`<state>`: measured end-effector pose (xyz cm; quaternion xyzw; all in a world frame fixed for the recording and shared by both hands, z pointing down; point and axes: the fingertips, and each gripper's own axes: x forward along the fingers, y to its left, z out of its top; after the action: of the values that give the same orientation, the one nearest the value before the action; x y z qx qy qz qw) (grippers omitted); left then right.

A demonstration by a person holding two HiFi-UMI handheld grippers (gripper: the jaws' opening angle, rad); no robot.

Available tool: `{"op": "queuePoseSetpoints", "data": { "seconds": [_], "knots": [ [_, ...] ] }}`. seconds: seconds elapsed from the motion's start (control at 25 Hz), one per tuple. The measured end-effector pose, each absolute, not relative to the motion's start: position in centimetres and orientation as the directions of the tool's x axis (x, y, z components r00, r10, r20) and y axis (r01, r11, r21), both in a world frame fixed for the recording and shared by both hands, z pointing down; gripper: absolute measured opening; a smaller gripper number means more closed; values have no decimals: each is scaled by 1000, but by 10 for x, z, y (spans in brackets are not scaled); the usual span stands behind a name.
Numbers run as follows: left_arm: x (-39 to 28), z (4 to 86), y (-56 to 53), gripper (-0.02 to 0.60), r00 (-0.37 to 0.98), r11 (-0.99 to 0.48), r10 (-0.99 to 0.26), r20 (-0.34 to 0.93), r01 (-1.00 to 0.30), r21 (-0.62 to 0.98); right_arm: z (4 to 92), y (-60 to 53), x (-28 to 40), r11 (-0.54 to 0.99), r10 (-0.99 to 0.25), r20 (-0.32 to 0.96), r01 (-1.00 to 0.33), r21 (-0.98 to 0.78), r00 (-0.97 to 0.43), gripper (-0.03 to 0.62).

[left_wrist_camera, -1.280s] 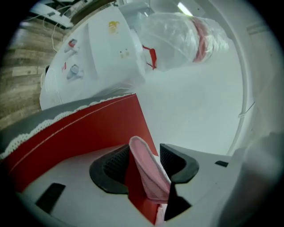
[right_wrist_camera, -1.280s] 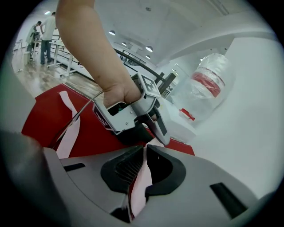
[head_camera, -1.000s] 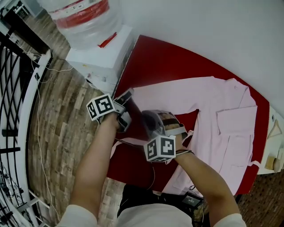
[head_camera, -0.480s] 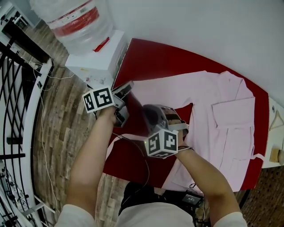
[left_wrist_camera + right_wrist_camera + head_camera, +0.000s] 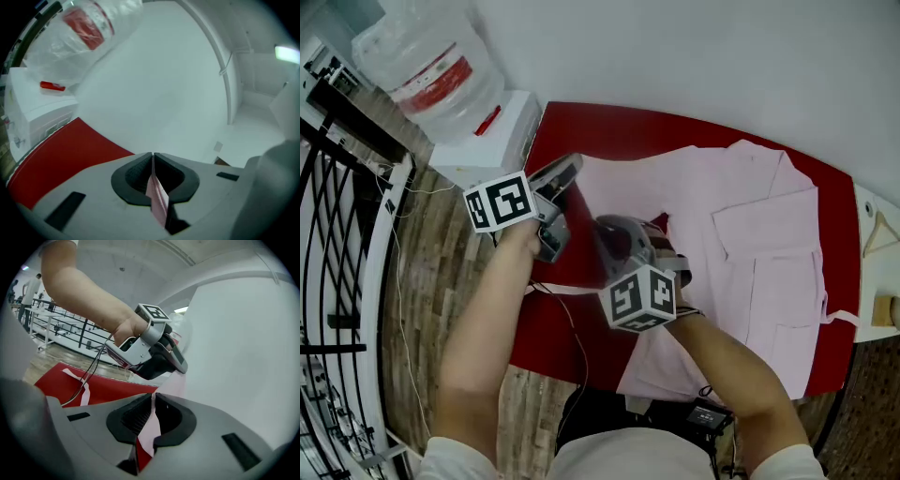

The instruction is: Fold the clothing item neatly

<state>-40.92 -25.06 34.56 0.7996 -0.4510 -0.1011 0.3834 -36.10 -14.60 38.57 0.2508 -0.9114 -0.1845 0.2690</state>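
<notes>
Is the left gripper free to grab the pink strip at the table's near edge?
Probably not yet: the left gripper is shut on the pink garment, so it must release first; the strip itself lies uncovered.

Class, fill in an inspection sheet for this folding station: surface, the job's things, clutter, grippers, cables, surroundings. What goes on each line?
Surface: red table, set against a white wall.
Job's things: pink garment, spread flat at the right, with its left part held up by the grippers.
Clutter: nothing seen on the red table.
Grippers: left gripper and right gripper are each shut on pink fabric, above the table.
Cables: black cable crosses the table's near edge; thin white cable lies on the floor.
Surroundings: water dispenser with bottle, black railing, wooden hanger on a side surface.
</notes>
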Motion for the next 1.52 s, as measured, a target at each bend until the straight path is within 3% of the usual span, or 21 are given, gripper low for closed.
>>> {"op": "queuePoseSetpoints", "data": {
  "seconds": [0.76, 1.24, 1.52],
  "knots": [
    [-159, 284, -297, 20, 750, -539, -643, 157, -588, 603, 346, -192, -151, 687, -727, 298, -661, 301, -619, 35],
    [21, 325, -305, 20, 841, -617, -480, 249, -525, 586, 383, -200, -1, 557, -807, 347, -811, 179, -478, 35],
    [79, 385, -308, 20, 835, -593, -423, 352, -549, 590, 429, -198, 57, 490, -802, 415, -871, 48, -428, 35]
  ]
}}
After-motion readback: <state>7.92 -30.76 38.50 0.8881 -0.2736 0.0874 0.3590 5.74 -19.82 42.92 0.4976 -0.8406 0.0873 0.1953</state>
